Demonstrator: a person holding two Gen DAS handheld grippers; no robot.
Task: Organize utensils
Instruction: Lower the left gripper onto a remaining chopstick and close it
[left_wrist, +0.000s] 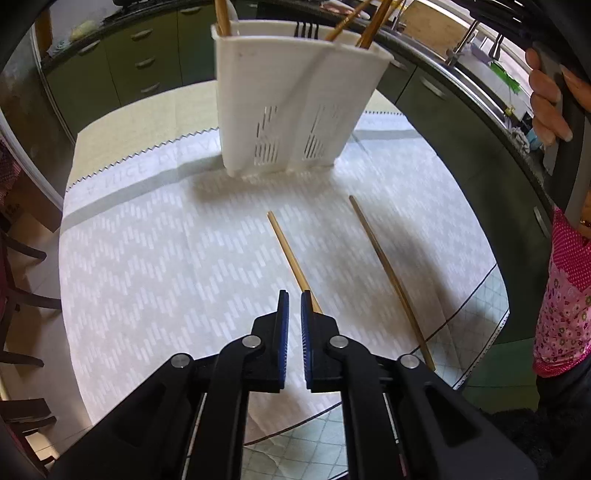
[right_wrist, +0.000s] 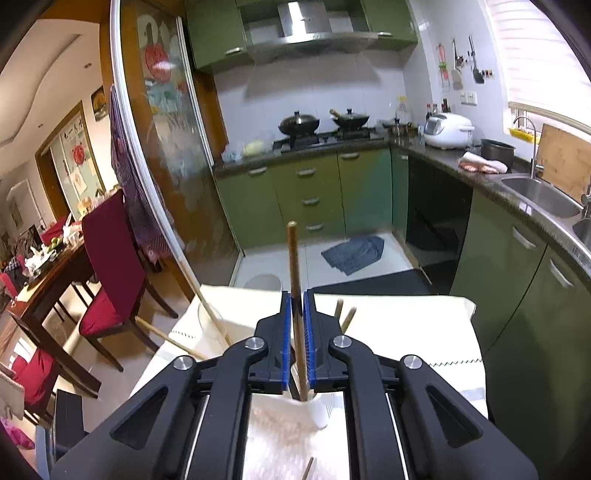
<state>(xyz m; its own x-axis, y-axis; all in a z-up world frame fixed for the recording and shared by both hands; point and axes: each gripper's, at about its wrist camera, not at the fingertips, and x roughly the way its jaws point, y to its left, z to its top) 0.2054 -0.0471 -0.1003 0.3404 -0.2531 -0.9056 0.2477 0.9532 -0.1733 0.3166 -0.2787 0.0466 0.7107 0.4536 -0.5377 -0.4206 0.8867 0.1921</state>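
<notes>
My right gripper (right_wrist: 297, 295) is clamped on a dark brown wooden chopstick (right_wrist: 294, 266), upright between its jaws. My left gripper (left_wrist: 294, 295) holds nothing, jaws a narrow gap apart; a pale bamboo chopstick (left_wrist: 288, 254) lies just ahead of its right pad.

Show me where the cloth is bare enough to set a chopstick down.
Free: the wide cloth left of the light chopstick, below the white holder. A narrower strip lies between it and the dark chopstick. Crowded: inside the holder.

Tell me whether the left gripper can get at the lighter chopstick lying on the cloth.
Probably yes. The left gripper hangs just above that lighter chopstick, jaws nearly shut and holding nothing. Nothing lies between them; the jaws would need to open wider first.
</notes>
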